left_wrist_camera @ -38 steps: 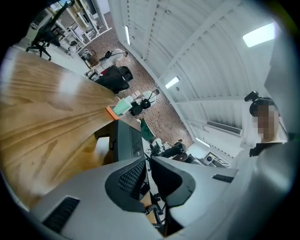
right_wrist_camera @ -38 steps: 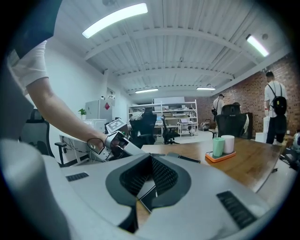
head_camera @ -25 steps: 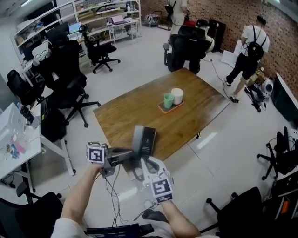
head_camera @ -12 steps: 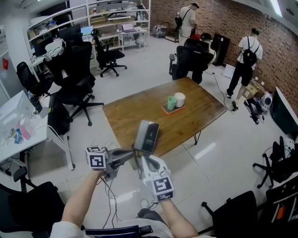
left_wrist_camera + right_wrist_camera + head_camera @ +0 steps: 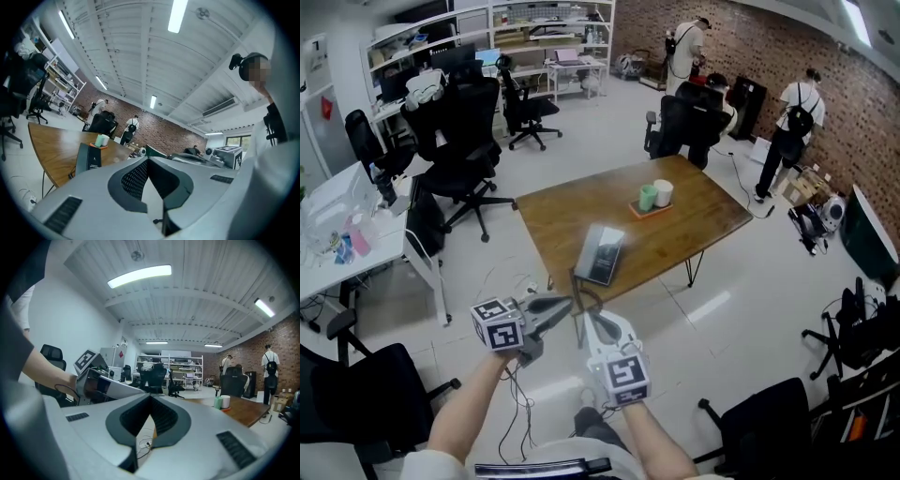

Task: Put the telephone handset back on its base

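The telephone [image 5: 602, 254], a grey body with a black panel, lies near the front edge of the wooden table [image 5: 675, 225]. From here I cannot tell its handset from its base. In the left gripper view the telephone [image 5: 89, 159] shows beyond the jaws. My left gripper [image 5: 565, 303] and right gripper [image 5: 579, 309] are both shut and empty. Their tips almost meet over the floor, just short of the table's edge. The left gripper [image 5: 147, 160] points towards the table; the right gripper [image 5: 151, 397] points across the room.
A tray with a green cup and a white cup [image 5: 653, 197] stands further back on the table. Black office chairs [image 5: 464, 131] and a white desk [image 5: 347, 244] are at the left. People [image 5: 792, 122] stand by the brick wall. Cables [image 5: 525, 394] trail on the floor.
The table and telephone now look smaller and farther off. The gripper tips, which overlapped the telephone before, now show below the table's near edge. Both stay shut.
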A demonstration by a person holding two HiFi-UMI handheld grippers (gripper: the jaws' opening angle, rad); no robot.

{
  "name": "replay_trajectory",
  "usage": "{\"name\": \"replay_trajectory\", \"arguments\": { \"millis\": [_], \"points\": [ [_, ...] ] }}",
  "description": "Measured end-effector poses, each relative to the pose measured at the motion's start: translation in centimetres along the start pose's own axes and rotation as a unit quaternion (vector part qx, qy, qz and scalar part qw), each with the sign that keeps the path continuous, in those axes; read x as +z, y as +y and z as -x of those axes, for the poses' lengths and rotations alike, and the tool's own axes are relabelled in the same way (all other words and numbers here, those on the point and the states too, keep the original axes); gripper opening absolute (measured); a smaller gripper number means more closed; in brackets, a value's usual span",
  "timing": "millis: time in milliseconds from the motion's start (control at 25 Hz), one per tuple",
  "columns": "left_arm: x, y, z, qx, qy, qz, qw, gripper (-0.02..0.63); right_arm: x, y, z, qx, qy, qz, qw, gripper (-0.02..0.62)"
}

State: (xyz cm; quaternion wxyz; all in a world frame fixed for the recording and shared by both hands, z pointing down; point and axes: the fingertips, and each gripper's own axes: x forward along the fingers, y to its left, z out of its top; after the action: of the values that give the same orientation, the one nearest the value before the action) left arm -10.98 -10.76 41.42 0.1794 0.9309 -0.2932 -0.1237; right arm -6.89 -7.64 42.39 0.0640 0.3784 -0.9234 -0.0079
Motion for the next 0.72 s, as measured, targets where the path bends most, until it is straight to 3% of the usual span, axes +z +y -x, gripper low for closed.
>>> {"name": "replay_trajectory", "arguments": {
  "millis": [360,560,720],
  "points": [
    [-1.2,-6.0,1.7,0.058,-0.012,-0.084,0.9948,0.000,0.0,2.6,4.7,-0.010,-0.002,0.009,1.000,0.003],
    [-0.9,-9.2,3.2,0.109,-0.033,-0.141,0.9834,0.000,0.3,4.3,7.2,-0.009,-0.009,0.020,1.000,0.003],
    [-0.6,-12.6,4.3,0.126,-0.054,-0.181,0.9739,0.000,0.8,6.1,9.0,-0.004,-0.014,0.021,1.000,0.002]
  ]
}}
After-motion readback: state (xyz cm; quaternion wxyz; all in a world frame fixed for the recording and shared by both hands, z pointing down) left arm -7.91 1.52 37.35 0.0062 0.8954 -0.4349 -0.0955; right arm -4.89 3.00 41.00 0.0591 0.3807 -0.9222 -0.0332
